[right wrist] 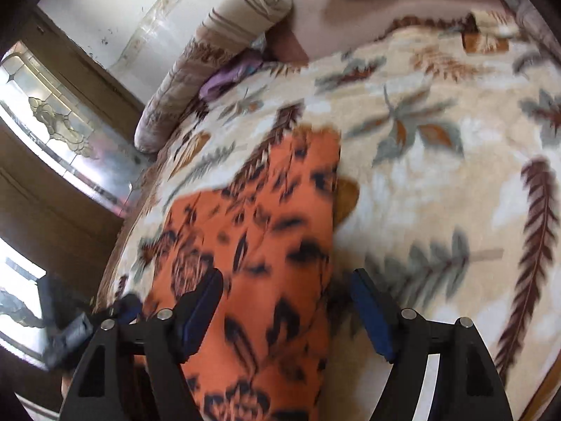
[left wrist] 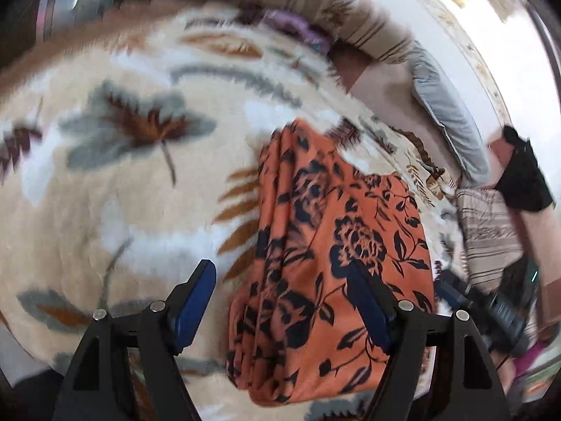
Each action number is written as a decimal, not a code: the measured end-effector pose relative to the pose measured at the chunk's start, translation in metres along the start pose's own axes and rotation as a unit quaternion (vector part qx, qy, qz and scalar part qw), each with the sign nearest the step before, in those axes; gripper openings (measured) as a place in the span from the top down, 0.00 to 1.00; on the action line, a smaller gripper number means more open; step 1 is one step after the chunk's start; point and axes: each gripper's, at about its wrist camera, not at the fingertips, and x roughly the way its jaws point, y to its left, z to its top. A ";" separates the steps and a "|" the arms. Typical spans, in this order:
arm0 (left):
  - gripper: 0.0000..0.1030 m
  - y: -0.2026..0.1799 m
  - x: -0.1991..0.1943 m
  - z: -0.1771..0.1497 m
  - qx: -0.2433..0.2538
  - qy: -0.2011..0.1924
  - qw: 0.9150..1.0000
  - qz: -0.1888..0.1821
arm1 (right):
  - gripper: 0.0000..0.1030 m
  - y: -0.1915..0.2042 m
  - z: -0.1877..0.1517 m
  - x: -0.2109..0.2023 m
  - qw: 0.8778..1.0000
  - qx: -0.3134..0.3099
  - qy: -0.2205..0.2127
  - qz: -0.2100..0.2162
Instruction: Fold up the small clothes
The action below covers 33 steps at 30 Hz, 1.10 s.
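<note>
An orange garment with a dark floral print point(left wrist: 329, 263) lies folded lengthwise on a cream blanket with a leaf pattern point(left wrist: 122, 175). My left gripper point(left wrist: 280, 277) is open just above the garment's near left edge, its right finger over the cloth. In the right wrist view the same garment point(right wrist: 263, 245) runs from the centre down between the fingers. My right gripper point(right wrist: 287, 287) is open over the garment's right edge. The right gripper also shows in the left wrist view point(left wrist: 491, 308) at the far side of the garment.
A striped bolster pillow point(left wrist: 315, 10) lies along the bed's far edge with a purple cloth point(left wrist: 298, 28) beside it. A grey pillow point(left wrist: 445, 112) and a black item point(left wrist: 526, 175) sit at the right. A window with patterned glass point(right wrist: 52, 122) is to the left.
</note>
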 end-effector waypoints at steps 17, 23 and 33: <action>0.36 -0.042 -0.025 -0.032 0.087 -0.028 0.991 0.103 | 0.25 -0.019 -0.044 -0.007 0.997 0.062 0.024 0.025; 0.36 -0.057 -0.028 -0.027 0.124 -0.045 0.982 0.133 | 0.25 -0.021 -0.049 -0.011 0.997 0.066 0.023 0.024; 0.36 -0.057 -0.026 -0.027 0.126 -0.043 0.982 0.130 | 0.25 -0.031 -0.049 -0.014 0.996 0.079 0.019 0.031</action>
